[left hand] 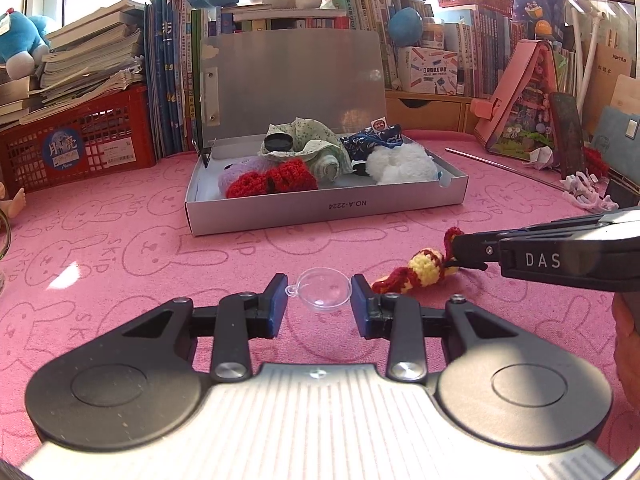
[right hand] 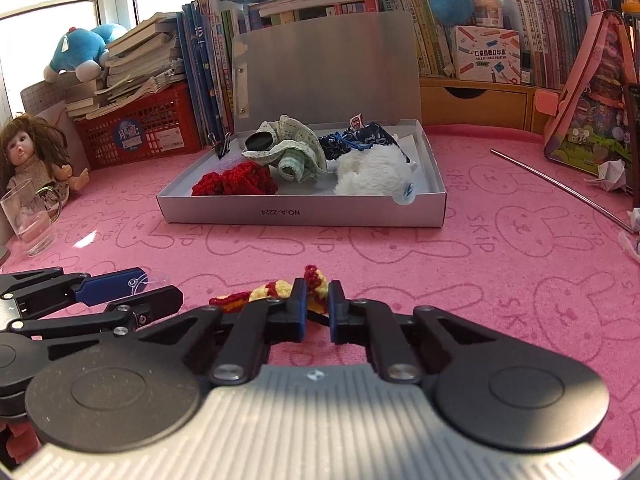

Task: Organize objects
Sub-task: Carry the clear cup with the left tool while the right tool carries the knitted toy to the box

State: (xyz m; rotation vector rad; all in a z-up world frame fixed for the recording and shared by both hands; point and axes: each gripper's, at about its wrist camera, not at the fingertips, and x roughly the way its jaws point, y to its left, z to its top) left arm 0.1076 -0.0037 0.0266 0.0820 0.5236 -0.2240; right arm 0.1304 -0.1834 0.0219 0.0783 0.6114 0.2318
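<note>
- Clamped between the pads of the left gripper (left hand: 320,294), a clear plastic half-dome (left hand: 325,289) is held low over the pink rabbit-print mat (left hand: 160,248).
- Just beside it, a red-and-yellow crocheted piece (right hand: 280,292) is pinched at one end by the right gripper (right hand: 318,300).
- Beyond both, an open grey box (right hand: 304,212) is seen filled with a red crocheted item (right hand: 236,180), a white fluffy item (right hand: 372,172) and floral cloth (right hand: 296,140).

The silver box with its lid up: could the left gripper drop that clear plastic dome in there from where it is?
Probably yes. The left gripper holds the clear dome, the pink mat ahead lies bare up to the box, and its lid stands open. The right gripper stays off to the side.
</note>
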